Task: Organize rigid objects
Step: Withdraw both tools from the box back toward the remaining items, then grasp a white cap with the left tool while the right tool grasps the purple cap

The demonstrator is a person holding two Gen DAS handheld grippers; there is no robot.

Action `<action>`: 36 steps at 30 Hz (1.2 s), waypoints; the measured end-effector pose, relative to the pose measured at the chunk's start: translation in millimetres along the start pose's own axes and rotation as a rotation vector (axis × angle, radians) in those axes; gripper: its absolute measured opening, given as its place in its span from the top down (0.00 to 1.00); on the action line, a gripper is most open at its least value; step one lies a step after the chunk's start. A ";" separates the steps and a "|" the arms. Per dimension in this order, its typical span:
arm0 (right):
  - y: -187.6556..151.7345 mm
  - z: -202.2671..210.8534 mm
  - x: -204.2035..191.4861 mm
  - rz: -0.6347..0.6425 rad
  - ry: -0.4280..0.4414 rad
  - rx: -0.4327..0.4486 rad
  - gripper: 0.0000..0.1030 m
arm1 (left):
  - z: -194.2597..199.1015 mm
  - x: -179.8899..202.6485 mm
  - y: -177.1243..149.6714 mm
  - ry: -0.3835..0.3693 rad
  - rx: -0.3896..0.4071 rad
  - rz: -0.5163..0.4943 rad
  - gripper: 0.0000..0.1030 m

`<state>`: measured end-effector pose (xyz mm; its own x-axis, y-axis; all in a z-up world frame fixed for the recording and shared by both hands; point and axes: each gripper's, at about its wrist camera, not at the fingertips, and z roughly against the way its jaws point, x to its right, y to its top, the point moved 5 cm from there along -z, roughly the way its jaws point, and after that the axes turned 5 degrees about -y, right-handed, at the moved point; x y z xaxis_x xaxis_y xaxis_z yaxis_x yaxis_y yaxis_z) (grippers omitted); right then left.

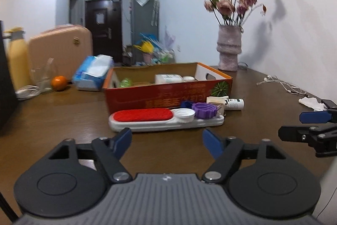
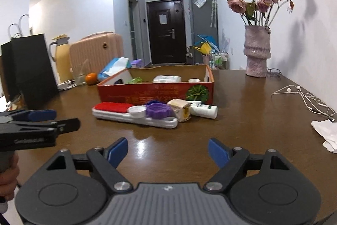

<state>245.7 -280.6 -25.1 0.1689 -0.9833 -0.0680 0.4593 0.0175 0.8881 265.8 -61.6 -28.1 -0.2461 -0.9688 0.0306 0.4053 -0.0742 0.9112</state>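
We hold two black grippers with blue pads over a brown wooden table (image 2: pixel 242 111), side by side. The left gripper (image 1: pixel 167 140) has its jaws apart with nothing between them, and the right gripper (image 2: pixel 167 150) is likewise spread wide and empty; neither touches anything. Ahead of both, near the table's middle, lies a white lint brush (image 1: pixel 166 122) with a red pad, lengthwise across our view. On its handle end rest a white cap (image 1: pixel 185 115) and a purple cap (image 1: pixel 204 110), touching each other, with a blue cap (image 1: pixel 186 104) just behind them. Beside the purple cap sit a small cream box (image 2: pixel 181 112) and a white bottle (image 2: pixel 204 110) lying on its side. Directly behind this cluster stands a low red cardboard box (image 1: pixel 168 92), open on top, holding a white packet (image 1: pixel 168 78), a small white jar (image 1: pixel 189 78) and something green we cannot make out. Further back to the right is a vase (image 2: pixel 257 52) of dried pink roses. White earphones (image 2: pixel 303 98) and a crumpled tissue (image 2: pixel 325 132) lie at the right. To the left sit an orange (image 2: pixel 91 78), a tissue pack (image 1: pixel 92 73), a flask (image 2: pixel 62 56) and a black bag (image 2: pixel 31 69).
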 end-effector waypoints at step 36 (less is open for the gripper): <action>42.8 -179.8 -39.4 0.070 0.113 -0.188 0.48 | -89.3 -43.6 11.6 0.008 -0.084 0.115 0.61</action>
<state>415.5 -208.6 -66.2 0.2973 -0.9523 -0.0692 0.5955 0.1283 0.7931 359.9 -41.4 -55.5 -0.1870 -0.9738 0.1294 0.5030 0.0183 0.8641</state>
